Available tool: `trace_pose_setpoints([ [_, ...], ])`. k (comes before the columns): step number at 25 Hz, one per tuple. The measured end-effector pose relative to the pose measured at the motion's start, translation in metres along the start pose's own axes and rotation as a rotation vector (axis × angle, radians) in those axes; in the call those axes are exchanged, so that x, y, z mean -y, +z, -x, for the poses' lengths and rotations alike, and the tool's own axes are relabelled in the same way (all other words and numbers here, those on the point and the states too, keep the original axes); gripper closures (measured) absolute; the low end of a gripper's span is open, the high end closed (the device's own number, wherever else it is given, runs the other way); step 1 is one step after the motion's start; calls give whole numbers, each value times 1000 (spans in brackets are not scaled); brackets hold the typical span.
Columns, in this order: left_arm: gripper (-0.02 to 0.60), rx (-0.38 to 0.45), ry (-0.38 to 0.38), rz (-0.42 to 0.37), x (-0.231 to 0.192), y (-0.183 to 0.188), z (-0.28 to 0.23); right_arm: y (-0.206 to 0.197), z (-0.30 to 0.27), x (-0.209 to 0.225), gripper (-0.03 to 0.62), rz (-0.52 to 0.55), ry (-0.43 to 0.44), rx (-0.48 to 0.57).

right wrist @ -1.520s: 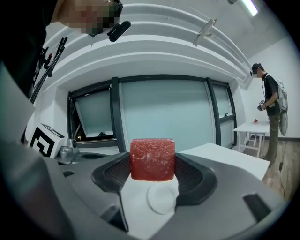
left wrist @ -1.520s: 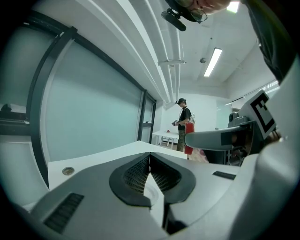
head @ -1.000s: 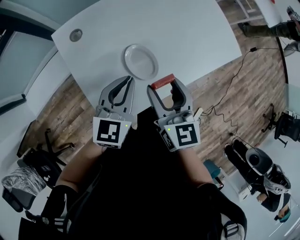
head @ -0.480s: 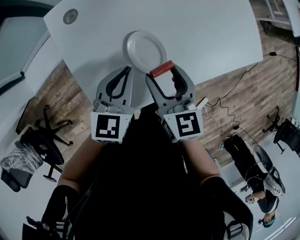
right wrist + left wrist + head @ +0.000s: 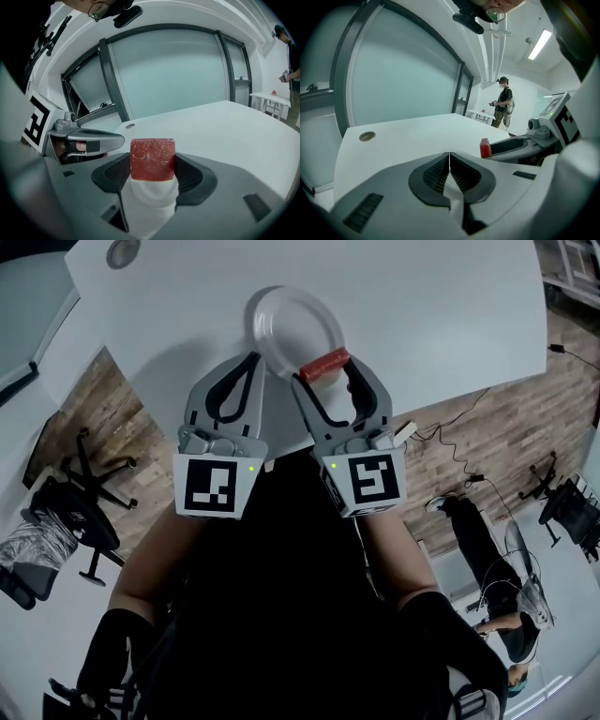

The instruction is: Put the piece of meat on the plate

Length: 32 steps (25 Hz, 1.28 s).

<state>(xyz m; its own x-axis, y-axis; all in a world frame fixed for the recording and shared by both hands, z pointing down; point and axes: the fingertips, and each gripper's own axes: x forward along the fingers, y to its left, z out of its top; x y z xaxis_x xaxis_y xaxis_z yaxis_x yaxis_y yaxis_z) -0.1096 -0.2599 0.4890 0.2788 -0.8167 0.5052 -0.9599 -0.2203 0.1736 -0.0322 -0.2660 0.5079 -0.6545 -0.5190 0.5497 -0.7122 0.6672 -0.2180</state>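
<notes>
White desk (image 5: pixel 422 315) fills the top of the head view, with a round grommet (image 5: pixel 123 251) near its far left corner and a pale plate (image 5: pixel 281 320) close to its near edge. The left tool (image 5: pixel 255 360) lies just beside the plate's left rim with its jaws pressed together and nothing between them. The right tool (image 5: pixel 325 373) grips the piece of meat (image 5: pixel 323 364), a short red bar held crosswise over the plate's near right rim. Past the desk's edges lie a wooden floor (image 5: pixel 141 456), an office chair (image 5: pixel 80 512) on the left and a cable (image 5: pixel 469 399) on the right. In the left gripper view the ribbed pads meet along a thin line; beyond them the desk runs bare to the grommet, a glass wall (image 5: pixel 403 79) stands behind, and a person (image 5: pixel 503 101) stands by a small table (image 5: pixel 480 113) past the far edge. In the right gripper view the meat's end shows as a squarish red face, slightly speckled and glossy, clamped between both dark pads, blocking the desk's near edge.
</notes>
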Motion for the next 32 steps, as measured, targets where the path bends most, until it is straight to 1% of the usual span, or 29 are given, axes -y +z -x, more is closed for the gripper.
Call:
trace_pose_setpoints([
  [5,577,-25,9,9,-2,-10,-11,-6,-14,3,303,14,-7,-59],
  [12,577,-55,24,41,-8,-19,-20,-15,-26,4,301,86,-16,-152],
  [17,577,-58,27,49,-15,-21,-26,-22,-37,6,301,97,-31,-210],
  [22,577,-56,27,55,-16,-21,-27,-20,-42,6,301,140,-66,-223],
  [32,577,-50,29,61,-20,-19,-25,-14,-52,8,301,144,-82,-219],
])
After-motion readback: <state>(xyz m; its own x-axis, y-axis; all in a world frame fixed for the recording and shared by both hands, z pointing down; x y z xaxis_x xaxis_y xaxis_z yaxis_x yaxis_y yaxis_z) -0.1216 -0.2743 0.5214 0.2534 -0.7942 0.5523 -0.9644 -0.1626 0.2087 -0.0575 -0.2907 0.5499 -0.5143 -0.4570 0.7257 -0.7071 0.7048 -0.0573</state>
